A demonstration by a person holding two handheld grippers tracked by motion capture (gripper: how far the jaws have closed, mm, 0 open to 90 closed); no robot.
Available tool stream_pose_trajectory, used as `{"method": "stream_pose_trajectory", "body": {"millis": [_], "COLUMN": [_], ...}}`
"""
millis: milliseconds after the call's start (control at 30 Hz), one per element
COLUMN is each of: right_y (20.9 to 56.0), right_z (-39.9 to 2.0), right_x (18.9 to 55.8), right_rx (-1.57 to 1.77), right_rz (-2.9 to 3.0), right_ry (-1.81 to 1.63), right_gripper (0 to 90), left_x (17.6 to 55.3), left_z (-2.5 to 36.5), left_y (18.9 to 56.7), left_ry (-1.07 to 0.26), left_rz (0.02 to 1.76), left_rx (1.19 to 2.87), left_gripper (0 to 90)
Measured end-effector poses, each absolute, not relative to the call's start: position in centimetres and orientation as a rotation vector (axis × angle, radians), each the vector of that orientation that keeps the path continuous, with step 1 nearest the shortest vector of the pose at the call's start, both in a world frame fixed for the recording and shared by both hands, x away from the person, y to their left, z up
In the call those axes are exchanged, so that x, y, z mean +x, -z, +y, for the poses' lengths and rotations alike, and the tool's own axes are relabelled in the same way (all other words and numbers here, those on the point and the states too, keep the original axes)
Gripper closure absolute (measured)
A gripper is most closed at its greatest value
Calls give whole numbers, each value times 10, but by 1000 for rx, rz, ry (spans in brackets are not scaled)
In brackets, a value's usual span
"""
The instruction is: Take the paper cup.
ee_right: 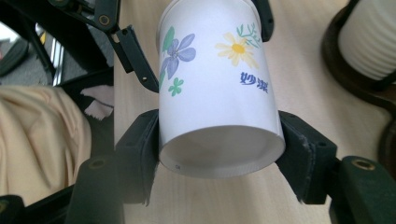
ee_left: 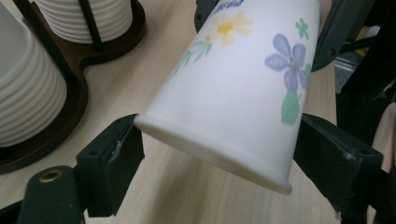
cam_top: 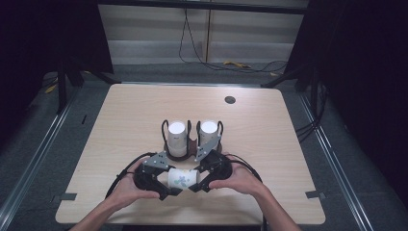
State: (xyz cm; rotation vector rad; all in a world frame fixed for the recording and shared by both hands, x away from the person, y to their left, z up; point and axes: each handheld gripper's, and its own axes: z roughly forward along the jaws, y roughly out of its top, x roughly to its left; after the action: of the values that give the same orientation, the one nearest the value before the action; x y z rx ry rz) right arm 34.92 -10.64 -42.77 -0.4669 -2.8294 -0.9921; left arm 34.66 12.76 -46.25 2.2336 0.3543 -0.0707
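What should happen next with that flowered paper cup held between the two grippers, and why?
Probably draw the left gripper back off the cup. Its jaws stand apart at the rim end, while the right gripper is clamped on the base end, so the handover looks done. The cup holder behind seems its likely destination.

Cup (cam_top: 181, 177) lies sideways btwn left gripper (cam_top: 163, 186) & right gripper (cam_top: 199, 182), near table's (cam_top: 269, 144) front edge; two cup stacks (cam_top: 177, 138) in holder (cam_top: 192, 144) just behind.

Left gripper (ee_left: 212, 172) jaws stand just beside flowered paper cup (ee_left: 243, 93) rim; cup stacks (ee_left: 28, 88) at nine o'clock.
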Motion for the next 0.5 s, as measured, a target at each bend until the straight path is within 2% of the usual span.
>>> {"method": "stream_pose_trajectory", "body": {"millis": [500], "right_y": [423], "right_z": [-123], "right_x": [344], "right_rx": [-627], "right_rz": [-2805], "right_ry": [1176], "right_gripper": [361], "left_x": [351], "left_z": [137], "left_y": [460], "left_ry": [74], "left_rz": [429], "left_rx": [2116], "left_gripper": [164]}}
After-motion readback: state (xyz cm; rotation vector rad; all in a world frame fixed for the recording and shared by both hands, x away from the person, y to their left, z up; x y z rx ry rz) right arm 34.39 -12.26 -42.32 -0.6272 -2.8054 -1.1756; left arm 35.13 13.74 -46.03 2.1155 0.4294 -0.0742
